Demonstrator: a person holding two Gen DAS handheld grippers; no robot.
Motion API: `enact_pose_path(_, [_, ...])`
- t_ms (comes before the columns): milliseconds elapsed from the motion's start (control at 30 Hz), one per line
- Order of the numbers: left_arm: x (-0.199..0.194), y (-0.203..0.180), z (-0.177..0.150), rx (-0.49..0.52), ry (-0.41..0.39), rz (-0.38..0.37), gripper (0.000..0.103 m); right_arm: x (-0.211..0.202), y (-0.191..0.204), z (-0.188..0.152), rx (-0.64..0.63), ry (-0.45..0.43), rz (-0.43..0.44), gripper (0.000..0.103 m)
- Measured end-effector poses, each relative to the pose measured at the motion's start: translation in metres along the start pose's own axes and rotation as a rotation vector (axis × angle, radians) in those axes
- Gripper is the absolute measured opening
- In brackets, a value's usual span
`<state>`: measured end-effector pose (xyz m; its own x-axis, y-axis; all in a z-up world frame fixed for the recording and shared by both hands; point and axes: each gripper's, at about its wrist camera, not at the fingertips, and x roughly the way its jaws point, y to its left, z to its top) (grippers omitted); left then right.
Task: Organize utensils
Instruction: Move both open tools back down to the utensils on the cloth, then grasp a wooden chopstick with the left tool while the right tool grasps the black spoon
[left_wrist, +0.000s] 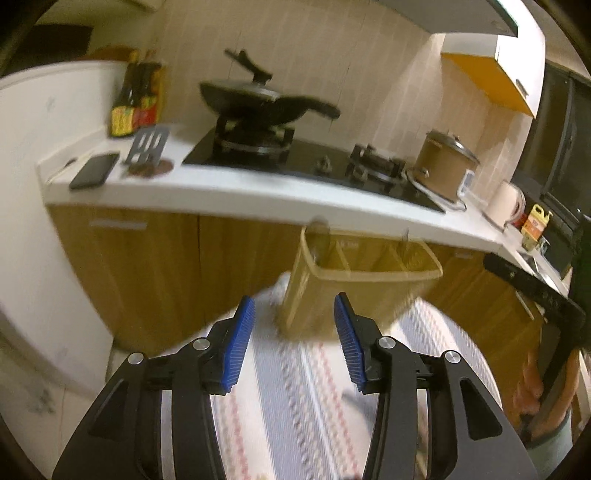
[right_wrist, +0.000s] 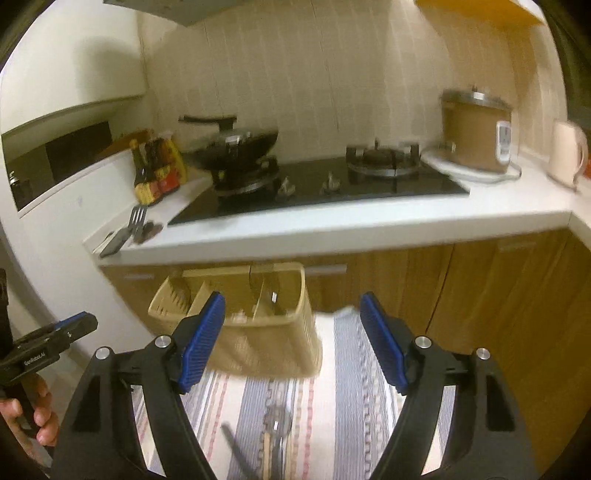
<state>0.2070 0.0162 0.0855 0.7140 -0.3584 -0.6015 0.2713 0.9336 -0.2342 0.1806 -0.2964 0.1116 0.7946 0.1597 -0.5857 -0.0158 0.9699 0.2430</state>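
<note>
A beige slotted utensil caddy (left_wrist: 362, 284) with several compartments stands on a striped cloth (left_wrist: 306, 391). A spoon-like handle (left_wrist: 319, 236) sticks up from its left compartment. My left gripper (left_wrist: 295, 297) hovers open just before the caddy, with nothing between its blue pads. In the right wrist view the caddy (right_wrist: 255, 332) sits ahead and left of centre. My right gripper (right_wrist: 291, 295) is wide open and empty above the cloth (right_wrist: 347, 387). A few blurred utensils (right_wrist: 275, 432) lie on the cloth below it. The left gripper (right_wrist: 79, 325) shows at the left edge, held by a hand (right_wrist: 37, 417).
Behind runs a white counter (right_wrist: 332, 229) over wooden cabinets. On it are a black hob (right_wrist: 317, 192) with a wok (right_wrist: 236, 144), sauce bottles (right_wrist: 155, 170), a slotted spatula (left_wrist: 147, 142), a phone (left_wrist: 94, 170), a rice cooker (right_wrist: 476, 129) and a kettle (right_wrist: 567, 151).
</note>
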Motion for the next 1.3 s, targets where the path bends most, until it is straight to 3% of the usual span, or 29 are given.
enact_pose_path(200, [-0.004, 0.015, -0.056, 0.007, 0.184, -0.007, 0.043, 0.012, -0.001, -0.041, -0.030, 0.197, 0.036, 0.064])
enact_pose_path(300, [0.002, 0.024, -0.099, -0.003, 0.289, -0.001, 0.041, 0.017, 0.002, -0.070, -0.060, 0.269, 0.044, 0.055])
enact_pose_path(467, [0.013, 0.036, -0.154, -0.020, 0.405, 0.031, 0.031, 0.028, 0.008, -0.111, -0.080, 0.375, 0.071, 0.042])
enact_pose_path(633, [0.013, 0.035, -0.175, -0.024, 0.405, 0.028, 0.031, 0.032, 0.013, -0.130, -0.095, 0.414, 0.069, 0.042])
enact_pose_path(767, [0.013, 0.028, -0.180, 0.026, 0.396, 0.090, 0.031, 0.033, 0.019, -0.138, -0.109, 0.427, 0.072, 0.042])
enact_pose_path(1000, [0.014, 0.020, -0.178, 0.073, 0.377, 0.151, 0.027, 0.023, 0.047, -0.155, -0.201, 0.439, 0.098, 0.042])
enact_pose_path(1300, [0.022, 0.007, -0.177, 0.117, 0.416, 0.216, 0.028, 0.020, 0.079, -0.172, -0.278, 0.490, 0.144, 0.042])
